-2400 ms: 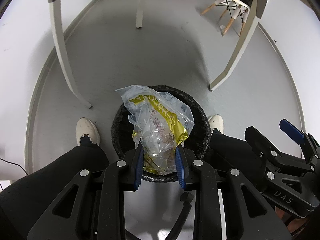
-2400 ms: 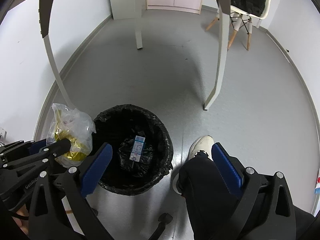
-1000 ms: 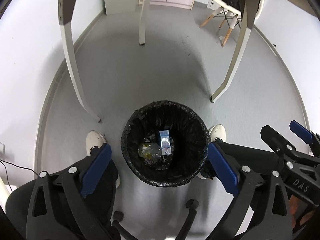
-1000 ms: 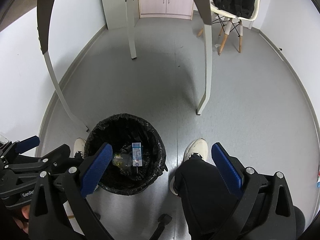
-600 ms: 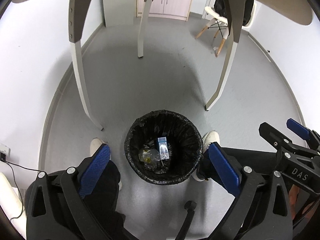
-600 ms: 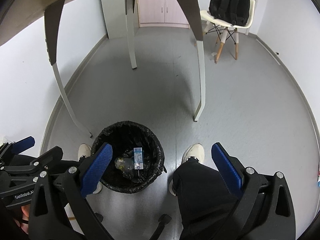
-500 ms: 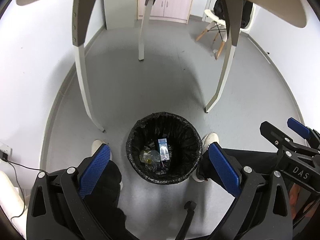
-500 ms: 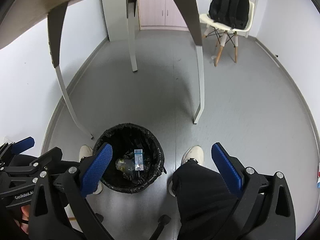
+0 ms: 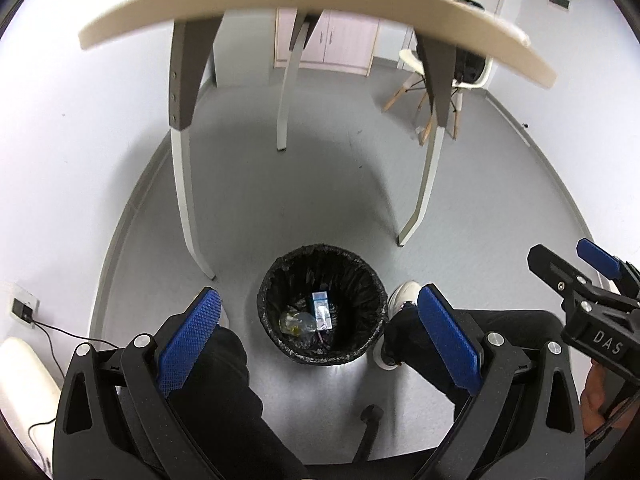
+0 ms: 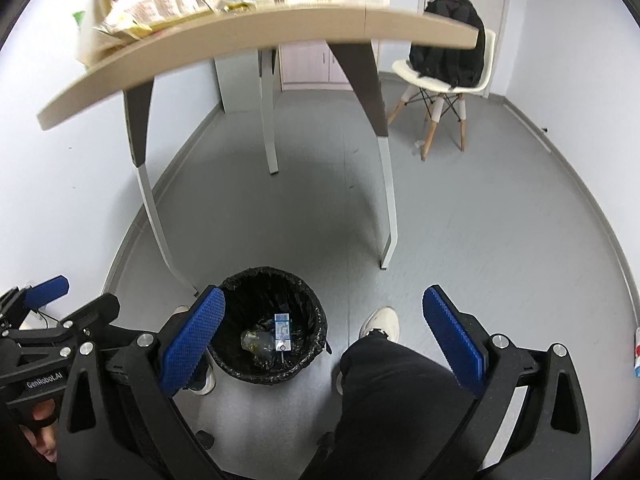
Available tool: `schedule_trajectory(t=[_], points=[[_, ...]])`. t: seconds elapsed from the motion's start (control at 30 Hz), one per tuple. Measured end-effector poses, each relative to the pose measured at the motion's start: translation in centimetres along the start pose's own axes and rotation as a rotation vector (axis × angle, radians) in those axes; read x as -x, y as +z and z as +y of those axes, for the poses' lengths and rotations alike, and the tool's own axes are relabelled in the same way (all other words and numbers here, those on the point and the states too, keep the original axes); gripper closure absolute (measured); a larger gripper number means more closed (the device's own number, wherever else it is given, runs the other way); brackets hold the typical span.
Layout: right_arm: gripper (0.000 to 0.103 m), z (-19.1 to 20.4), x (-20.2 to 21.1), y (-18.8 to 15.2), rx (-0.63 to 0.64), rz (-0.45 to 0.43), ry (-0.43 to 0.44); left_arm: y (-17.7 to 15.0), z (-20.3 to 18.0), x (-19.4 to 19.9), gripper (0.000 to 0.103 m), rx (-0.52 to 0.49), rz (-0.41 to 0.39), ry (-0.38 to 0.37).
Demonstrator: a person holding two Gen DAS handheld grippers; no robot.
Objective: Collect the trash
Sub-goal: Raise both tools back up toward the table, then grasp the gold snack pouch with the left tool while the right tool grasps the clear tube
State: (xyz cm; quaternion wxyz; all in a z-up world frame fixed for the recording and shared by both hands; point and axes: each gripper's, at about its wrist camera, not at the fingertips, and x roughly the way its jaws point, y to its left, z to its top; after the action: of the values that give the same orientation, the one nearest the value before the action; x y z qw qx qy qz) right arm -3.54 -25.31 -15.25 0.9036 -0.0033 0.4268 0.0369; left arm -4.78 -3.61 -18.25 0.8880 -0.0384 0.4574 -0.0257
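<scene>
A black-lined trash bin stands on the grey floor between the person's feet. Inside it lie a clear-and-yellow plastic bag and a small blue-and-white carton. High over the bin, my left gripper is open and empty. To its right my right gripper is also open with nothing between its blue pads. On the tabletop, a crumpled yellow snack wrapper and other wrappers show at the edge.
Table legs stand around the bin. A white chair carrying a black backpack sits at the back right. The person's dark trouser legs and white shoes flank the bin. A wall socket with cable is at left.
The left gripper let go of the plastic bag, which dropped into the bin. Both grippers have since risen, so the bin looks smaller and the tabletop has come into view.
</scene>
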Motion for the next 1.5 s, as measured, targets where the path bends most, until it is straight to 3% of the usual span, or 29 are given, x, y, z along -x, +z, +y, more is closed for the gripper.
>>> schedule_trajectory(t=[0.57,0.9,1.17,1.5], points=[[0.008,-2.1,9.3,1.3,-0.008,-0.153,-0.032,2.2,-0.5,8.7,0.006,0.018,-0.136,0.007],[0.008,-4.1,12.3,4.8,-0.041,-0.218,-0.046,5.6,-1.4,12.2,0.006,0.007,-0.184,-0.022],[0.009,-4.8,11.2,9.9,-0.020,-0.235,-0.073,11.5,-2.2,11.4,0.006,-0.006,-0.185,-0.018],[0.027,-5.0,4.5,18.3,0.018,-0.194,-0.074,21.1,-3.0,5.9,0.007,-0.019,-0.120,0.042]])
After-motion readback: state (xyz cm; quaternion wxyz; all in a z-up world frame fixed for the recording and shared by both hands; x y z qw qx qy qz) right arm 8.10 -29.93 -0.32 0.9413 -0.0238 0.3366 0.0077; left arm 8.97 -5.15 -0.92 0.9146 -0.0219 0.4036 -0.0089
